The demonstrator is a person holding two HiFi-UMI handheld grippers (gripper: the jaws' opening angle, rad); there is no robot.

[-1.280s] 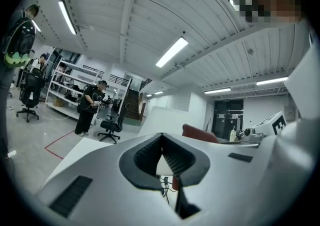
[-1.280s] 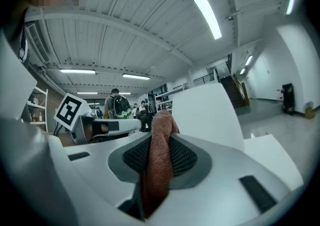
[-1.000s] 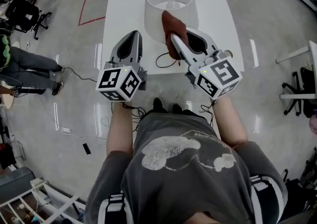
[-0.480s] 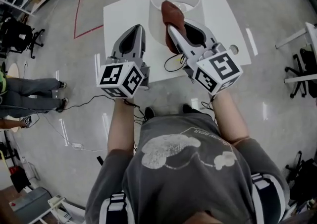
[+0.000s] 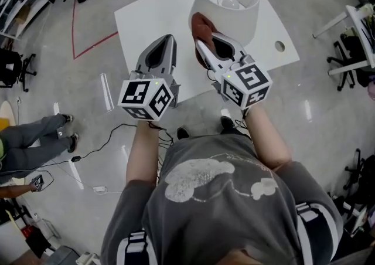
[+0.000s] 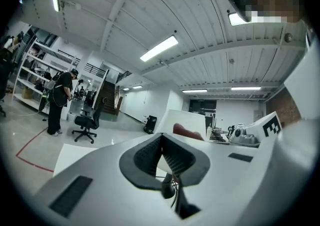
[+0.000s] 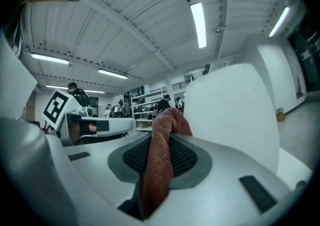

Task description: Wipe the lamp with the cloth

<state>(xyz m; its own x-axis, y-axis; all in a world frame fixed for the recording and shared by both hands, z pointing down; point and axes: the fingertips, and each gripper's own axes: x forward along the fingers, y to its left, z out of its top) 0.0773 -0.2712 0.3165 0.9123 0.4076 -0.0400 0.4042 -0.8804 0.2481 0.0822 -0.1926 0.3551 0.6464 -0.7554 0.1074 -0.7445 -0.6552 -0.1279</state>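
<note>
A white lamp (image 5: 225,6) with a round shade stands on a white table (image 5: 149,20); its bulb shows inside the open top. My right gripper (image 5: 202,42) is shut on a reddish-brown cloth (image 5: 202,26), which bunches past the jaw tips against the shade's left side. In the right gripper view the cloth (image 7: 162,157) runs between the jaws, with the shade (image 7: 232,115) close on the right. My left gripper (image 5: 167,41) hangs over the table left of the lamp, shut and empty; its view shows the jaw tips (image 6: 162,137) meeting, with the shade (image 6: 187,125) beyond.
A black cord (image 5: 105,141) trails across the shiny floor. A round hole (image 5: 280,46) sits in the table's right part. Office chairs (image 5: 14,64) and a person's legs (image 5: 35,138) are at the left, desks (image 5: 351,35) at the right.
The lamp and table have shifted right and up in the head view. My right gripper with the cloth has moved up along the shade's left side. The left gripper stays alongside.
</note>
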